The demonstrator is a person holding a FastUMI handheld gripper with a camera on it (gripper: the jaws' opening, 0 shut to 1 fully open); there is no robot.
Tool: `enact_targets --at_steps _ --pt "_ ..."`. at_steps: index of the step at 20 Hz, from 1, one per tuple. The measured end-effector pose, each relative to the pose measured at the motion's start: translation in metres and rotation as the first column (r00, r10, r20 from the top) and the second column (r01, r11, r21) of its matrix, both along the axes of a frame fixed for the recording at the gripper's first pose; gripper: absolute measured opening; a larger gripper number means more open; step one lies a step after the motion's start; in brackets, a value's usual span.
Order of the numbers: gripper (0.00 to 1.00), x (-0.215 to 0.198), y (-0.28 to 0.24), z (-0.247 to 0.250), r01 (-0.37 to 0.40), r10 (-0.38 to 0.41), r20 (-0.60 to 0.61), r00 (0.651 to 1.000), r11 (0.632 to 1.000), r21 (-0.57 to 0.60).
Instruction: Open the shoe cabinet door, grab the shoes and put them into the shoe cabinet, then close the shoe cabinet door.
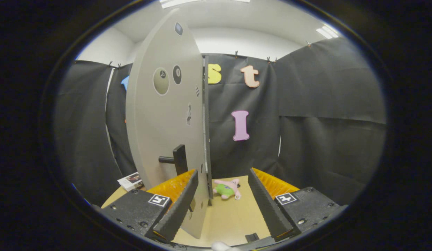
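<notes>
My gripper (222, 212) is spread wide and grips nothing. The free edge of the shoe cabinet door (167, 115) stands inside the gap, close against the left finger at about 10 o'clock, which I judge puts me set to swing it rather than pinch it. The door stands upright, long axis vertical, edge-on toward me, its dark handle (175, 159) sticking out toward 9 o'clock. Beyond the fingers, at 12 o'clock on the counter (233, 219), lies a small plush toy (227, 189) (pink and green). I cannot tell where the shoes are.
</notes>
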State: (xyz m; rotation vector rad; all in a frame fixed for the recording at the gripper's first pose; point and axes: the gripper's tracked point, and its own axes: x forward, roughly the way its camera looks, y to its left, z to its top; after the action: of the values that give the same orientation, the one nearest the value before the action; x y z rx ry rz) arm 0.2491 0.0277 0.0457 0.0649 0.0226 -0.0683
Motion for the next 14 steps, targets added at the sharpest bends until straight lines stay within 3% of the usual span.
enact_targets --at_steps 14 --pt "0.97 0.043 0.136 -0.008 -0.219 0.218 -0.044 0.975 0.975 -0.042"
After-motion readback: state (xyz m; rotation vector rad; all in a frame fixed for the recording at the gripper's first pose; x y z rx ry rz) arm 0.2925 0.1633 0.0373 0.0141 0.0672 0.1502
